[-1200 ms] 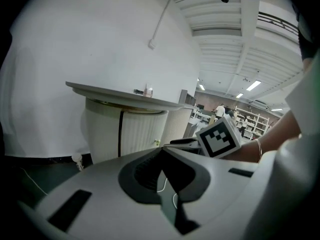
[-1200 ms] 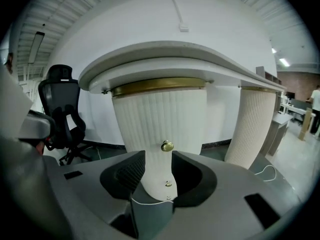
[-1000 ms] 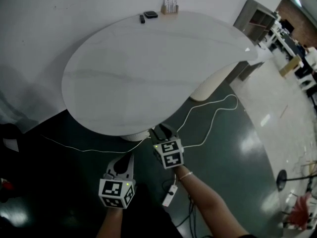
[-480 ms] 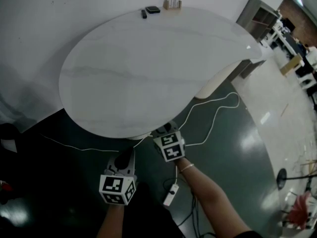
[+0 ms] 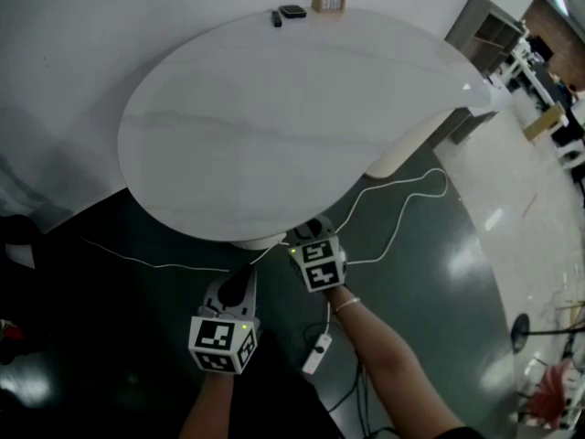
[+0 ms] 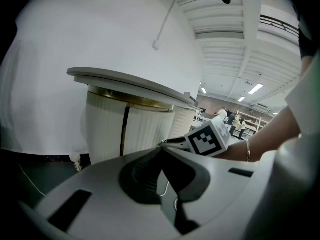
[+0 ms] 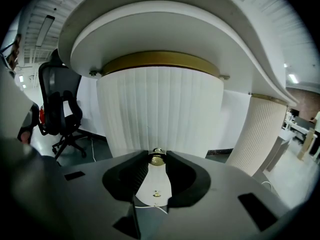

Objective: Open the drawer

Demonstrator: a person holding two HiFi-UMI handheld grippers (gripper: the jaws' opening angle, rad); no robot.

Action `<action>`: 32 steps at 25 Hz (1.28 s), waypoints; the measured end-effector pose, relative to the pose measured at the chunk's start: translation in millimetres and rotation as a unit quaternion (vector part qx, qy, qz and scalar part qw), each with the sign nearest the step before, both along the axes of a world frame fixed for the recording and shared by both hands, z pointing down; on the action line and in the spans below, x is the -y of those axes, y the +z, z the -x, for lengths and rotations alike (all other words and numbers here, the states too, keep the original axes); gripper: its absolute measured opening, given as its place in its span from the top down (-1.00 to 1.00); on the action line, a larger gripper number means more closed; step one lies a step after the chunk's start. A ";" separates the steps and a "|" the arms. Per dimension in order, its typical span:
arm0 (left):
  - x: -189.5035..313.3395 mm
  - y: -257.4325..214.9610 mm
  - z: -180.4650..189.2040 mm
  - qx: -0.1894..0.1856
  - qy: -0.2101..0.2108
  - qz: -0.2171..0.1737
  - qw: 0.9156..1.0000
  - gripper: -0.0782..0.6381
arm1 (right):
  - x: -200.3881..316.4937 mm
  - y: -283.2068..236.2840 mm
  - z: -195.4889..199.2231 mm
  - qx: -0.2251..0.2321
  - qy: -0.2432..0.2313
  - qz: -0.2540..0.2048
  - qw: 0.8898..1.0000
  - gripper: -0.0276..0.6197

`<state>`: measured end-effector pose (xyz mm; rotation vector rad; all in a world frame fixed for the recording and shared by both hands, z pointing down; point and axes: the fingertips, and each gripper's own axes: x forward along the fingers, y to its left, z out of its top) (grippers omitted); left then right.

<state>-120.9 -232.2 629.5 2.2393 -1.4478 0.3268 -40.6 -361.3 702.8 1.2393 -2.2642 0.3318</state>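
I look down on a white, faintly grey-veined teardrop tabletop above a glossy dark green floor crossed by a thin white cable. The round ribbed pedestal is cream-white with fine vertical fluting, a brass-gold band on top and a small round brass knob. The cube on my left gripper shows black-and-white square markers.

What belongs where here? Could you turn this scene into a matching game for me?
Things:
1. small round brass knob
2. black office chair
3. flat black device
4. left gripper

Descriptions:
A. jaws together, nothing between them
B. far edge of the white oval tabletop
C. between the jaws of the right gripper
D. left of the ribbed white pedestal

Pairs: 1-C, 2-D, 3-B, 4-A. The right gripper's jaws have just been closing, with the knob between them.
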 end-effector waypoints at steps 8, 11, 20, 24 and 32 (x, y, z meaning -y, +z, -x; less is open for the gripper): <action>-8.8 -8.0 -9.9 -0.003 0.005 -0.003 1.000 0.78 | -23.1 1.5 -15.8 -0.008 -0.001 -0.003 1.000 0.58; -16.1 -10.7 -15.6 -0.004 0.007 -0.003 1.000 0.78 | -35.9 2.5 -24.8 -0.011 0.004 -0.001 1.000 0.58; -46.0 -17.2 -32.0 -0.002 0.022 0.002 1.000 0.78 | -78.4 6.0 -55.3 -0.017 0.016 0.014 1.000 0.58; -58.6 -22.0 -40.4 -0.002 0.030 0.007 1.000 0.78 | -98.7 7.4 -68.7 -0.025 0.017 0.022 0.999 0.58; -73.9 -29.9 -53.2 0.003 0.033 0.014 0.999 0.78 | -129.8 9.4 -91.0 -0.038 0.014 0.037 0.998 0.58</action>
